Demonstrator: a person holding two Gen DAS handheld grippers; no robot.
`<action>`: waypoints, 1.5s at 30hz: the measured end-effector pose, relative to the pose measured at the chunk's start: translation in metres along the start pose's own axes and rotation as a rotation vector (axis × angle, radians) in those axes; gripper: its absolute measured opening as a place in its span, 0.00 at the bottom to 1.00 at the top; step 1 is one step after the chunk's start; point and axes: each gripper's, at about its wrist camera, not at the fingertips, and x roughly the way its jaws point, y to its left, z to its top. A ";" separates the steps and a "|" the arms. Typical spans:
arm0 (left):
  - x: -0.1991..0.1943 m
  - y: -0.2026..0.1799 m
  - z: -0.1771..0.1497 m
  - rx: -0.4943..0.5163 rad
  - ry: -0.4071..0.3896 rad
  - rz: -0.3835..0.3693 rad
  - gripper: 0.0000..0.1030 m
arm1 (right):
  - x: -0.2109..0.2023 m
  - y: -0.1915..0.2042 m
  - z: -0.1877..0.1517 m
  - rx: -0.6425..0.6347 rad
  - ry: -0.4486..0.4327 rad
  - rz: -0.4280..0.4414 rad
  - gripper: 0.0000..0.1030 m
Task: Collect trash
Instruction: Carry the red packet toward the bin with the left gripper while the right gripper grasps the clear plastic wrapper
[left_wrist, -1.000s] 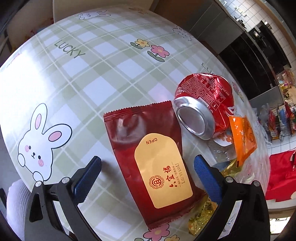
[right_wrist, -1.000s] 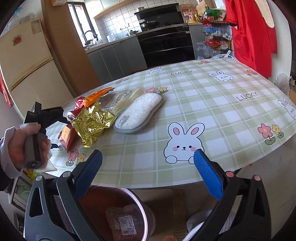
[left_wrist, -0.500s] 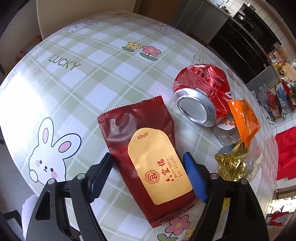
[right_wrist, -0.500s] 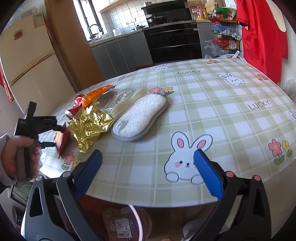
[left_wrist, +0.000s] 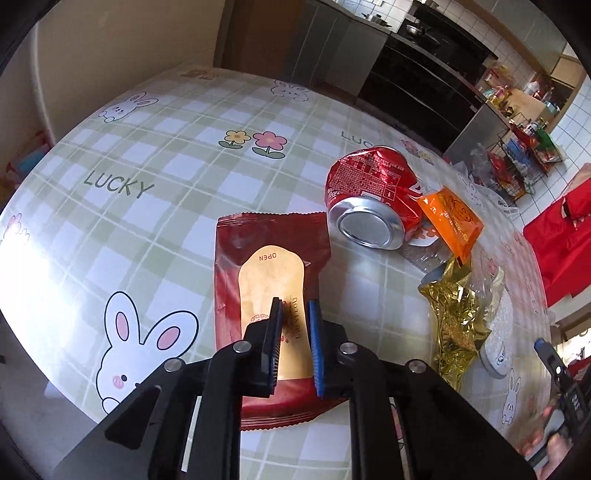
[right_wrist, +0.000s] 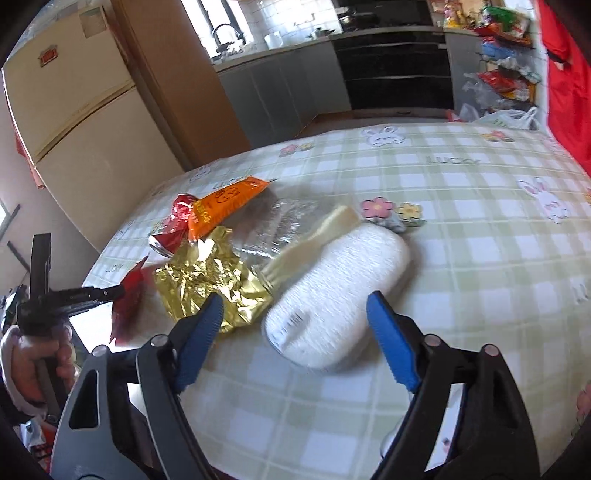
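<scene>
1. Trash lies in a loose cluster near one edge of a round tabletop (left_wrist: 155, 229) covered in a green checked cloth with rabbits, flowers and the word LUCKY.
2. Nearest the left wrist camera is a dark red snack wrapper (left_wrist: 271, 280) with a gold label, its near end pinched up between the pads.
3. The left hand-held gripper (left_wrist: 293, 343) has just been closing, and its blue pads now press the wrapper from both sides. In the right wrist view the wrapper's near end is raised off the tabletop.
4. Just beyond the wrapper a crushed red soda can (left_wrist: 369, 206) lies on its side, silver base toward the camera.
5. An orange packet (right_wrist: 225, 206) rests against the can; a crumpled gold foil wrapper (right_wrist: 207, 280) lies beside it, with clear plastic film (right_wrist: 284, 229) next to that.
6. A white fuzzy oblong pad (right_wrist: 336, 295) lies touching the gold foil.
7. The right hand-held gripper (right_wrist: 295, 328) hangs low over the white pad, its jaws part-way apart and just now narrowing, holding nothing.
</scene>
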 end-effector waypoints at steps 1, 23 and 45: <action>-0.001 0.002 -0.001 0.007 -0.007 -0.012 0.13 | 0.008 0.002 0.005 -0.005 0.017 0.004 0.68; -0.032 0.017 -0.015 0.075 -0.125 -0.138 0.09 | 0.106 0.014 0.057 0.101 0.127 -0.285 0.64; -0.088 -0.014 -0.042 0.158 -0.183 -0.208 0.09 | 0.024 0.028 0.037 0.094 -0.013 -0.187 0.07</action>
